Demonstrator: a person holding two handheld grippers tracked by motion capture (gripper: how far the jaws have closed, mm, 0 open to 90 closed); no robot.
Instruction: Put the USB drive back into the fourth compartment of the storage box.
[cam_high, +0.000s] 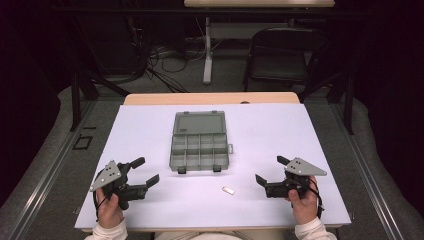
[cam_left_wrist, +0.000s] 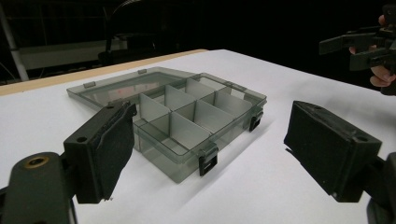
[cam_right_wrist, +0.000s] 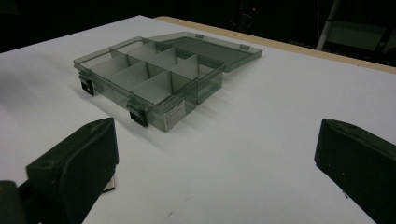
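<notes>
Grippers | left gripper (cam_high: 142, 171): jaws wide, empty | right gripper (cam_high: 271, 171): jaws wide, empty | organizer box (cam_high: 199, 141): untouched

One open compartment box (cam_high: 199, 142) on one white table (cam_high: 150, 130). One small flat piece (cam_high: 228, 190). Two grippers: left gripper (cam_high: 142, 170), right gripper (cam_high: 270, 170).

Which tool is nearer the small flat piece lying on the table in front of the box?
Right. The right tool sits just to the right of the small flat piece, jaws open toward it. The left tool is farther off, on the piece's left.
</notes>
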